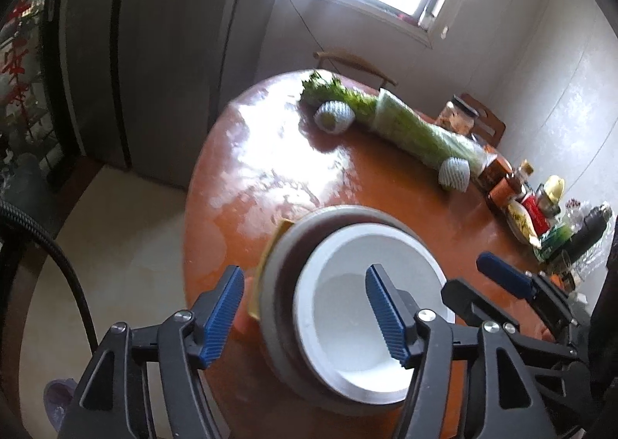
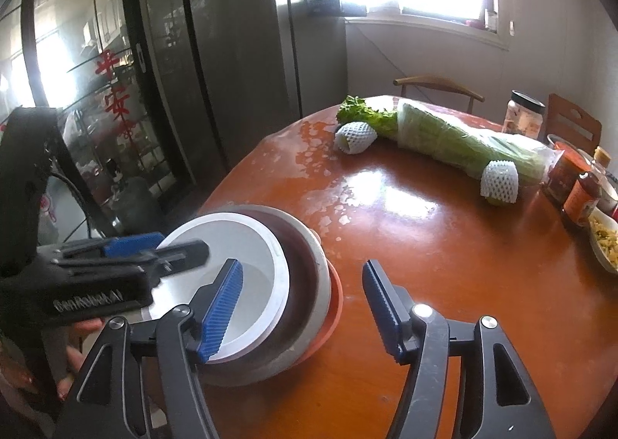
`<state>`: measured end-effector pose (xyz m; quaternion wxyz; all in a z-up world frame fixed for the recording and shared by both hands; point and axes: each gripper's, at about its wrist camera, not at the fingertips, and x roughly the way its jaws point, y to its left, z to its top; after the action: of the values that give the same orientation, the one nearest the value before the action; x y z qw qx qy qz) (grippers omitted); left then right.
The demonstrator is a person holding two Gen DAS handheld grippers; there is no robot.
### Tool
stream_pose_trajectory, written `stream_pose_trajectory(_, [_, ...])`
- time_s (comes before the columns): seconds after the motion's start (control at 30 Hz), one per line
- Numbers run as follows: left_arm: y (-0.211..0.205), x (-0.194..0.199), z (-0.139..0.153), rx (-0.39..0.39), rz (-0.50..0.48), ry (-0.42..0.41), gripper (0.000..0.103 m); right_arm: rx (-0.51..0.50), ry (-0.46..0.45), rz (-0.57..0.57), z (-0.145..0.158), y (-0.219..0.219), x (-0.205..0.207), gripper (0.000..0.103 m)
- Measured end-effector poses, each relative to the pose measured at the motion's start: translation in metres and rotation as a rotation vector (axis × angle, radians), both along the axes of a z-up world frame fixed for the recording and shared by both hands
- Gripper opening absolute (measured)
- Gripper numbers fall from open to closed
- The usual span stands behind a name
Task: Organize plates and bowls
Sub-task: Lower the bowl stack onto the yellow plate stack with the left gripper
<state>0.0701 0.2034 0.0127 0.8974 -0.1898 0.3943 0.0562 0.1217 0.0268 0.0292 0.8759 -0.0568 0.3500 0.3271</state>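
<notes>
A white bowl [image 1: 347, 300] [image 2: 247, 246] sits nested inside a grey bowl [image 1: 282, 265] [image 2: 309, 284], on an orange plate [image 2: 335, 304] near the table's near-left edge; a yellowish rim [image 1: 270, 246] shows beneath in the left wrist view. My left gripper [image 1: 305, 307] is open, its jaws straddling the left side of the stack, one finger [image 1: 386, 307] over the white bowl's inside. It also shows in the right wrist view [image 2: 154, 250]. My right gripper [image 2: 301, 304] is open, its left finger [image 2: 220, 307] over the white bowl, the right finger over bare table.
The round orange-brown table [image 2: 444, 265] holds a wrapped bunch of greens [image 2: 463, 141], two foam-netted fruits [image 2: 355, 136] [image 2: 498, 176], and jars and sauce bottles [image 2: 579, 192] at the right edge. Chairs [image 2: 436, 85] stand behind. A dark fridge [image 2: 231, 33] stands left.
</notes>
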Motion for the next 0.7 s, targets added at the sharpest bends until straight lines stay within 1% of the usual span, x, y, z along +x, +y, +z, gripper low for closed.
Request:
stream_pose_trajectory(0.17, [0.017,-0.009,0.004,-0.001,0.037,-0.006,0.073,0.006,-0.003,0.000,0.002,-0.001,-0.002,0.070])
stream_pose_trajectory(0.3, [0.021,-0.009,-0.003,-0.002,0.025,0.015,0.080,0.011,0.000,0.001,0.003,-0.002,-0.003,0.074])
stream_pose_trajectory(0.4, [0.019,-0.007,-0.010,0.014,0.018,0.032,0.080,0.005,0.015,0.004,-0.001,-0.001,-0.003,0.074])
stream_pose_trajectory(0.53, [0.015,0.002,-0.019,-0.022,-0.025,0.044,0.081,-0.004,0.044,0.009,-0.009,0.001,-0.001,0.074])
stream_pose_trajectory(0.7, [0.015,0.015,-0.031,-0.053,-0.052,0.074,0.081,-0.007,0.070,0.017,-0.018,0.005,0.004,0.075])
